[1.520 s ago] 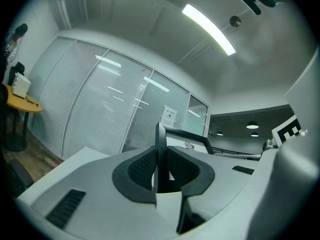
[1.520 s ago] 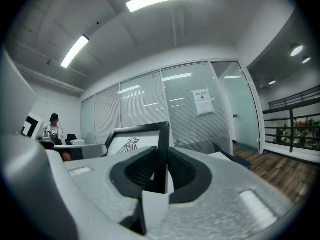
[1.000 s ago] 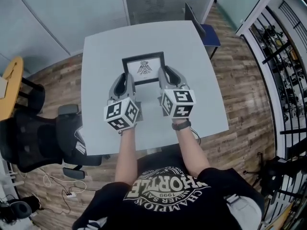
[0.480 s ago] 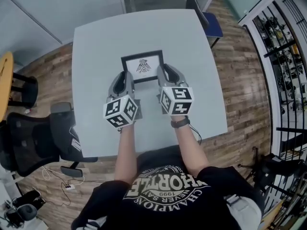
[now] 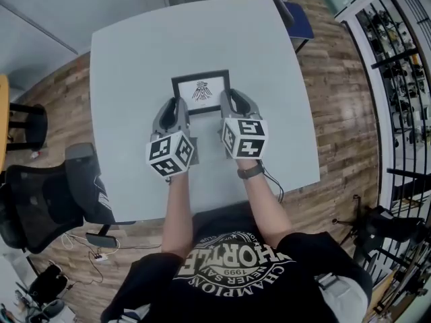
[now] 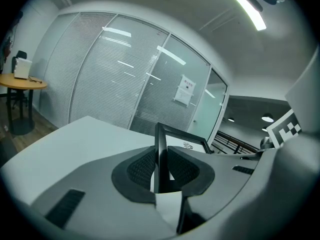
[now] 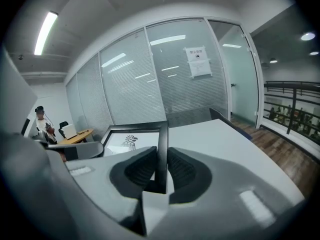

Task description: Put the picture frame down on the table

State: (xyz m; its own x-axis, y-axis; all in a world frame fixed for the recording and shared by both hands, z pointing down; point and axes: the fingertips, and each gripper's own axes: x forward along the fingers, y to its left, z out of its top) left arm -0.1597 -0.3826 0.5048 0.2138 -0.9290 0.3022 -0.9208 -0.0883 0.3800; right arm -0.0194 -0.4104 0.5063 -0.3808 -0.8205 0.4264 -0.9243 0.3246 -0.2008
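Head view: the picture frame [image 5: 201, 91] is over the middle of the table [image 5: 128, 59], with the left gripper [image 5: 176, 108] and right gripper [image 5: 227, 101] at its near corners. Left gripper view: the jaws pinch the frame's left edge. Right gripper view: the jaws pinch its right edge.

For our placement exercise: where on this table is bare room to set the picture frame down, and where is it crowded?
The table is bare beyond the picture frame to its far edge, and on the strips outside the left gripper and the right gripper. Only the near middle is crowded, where both grip the frame.
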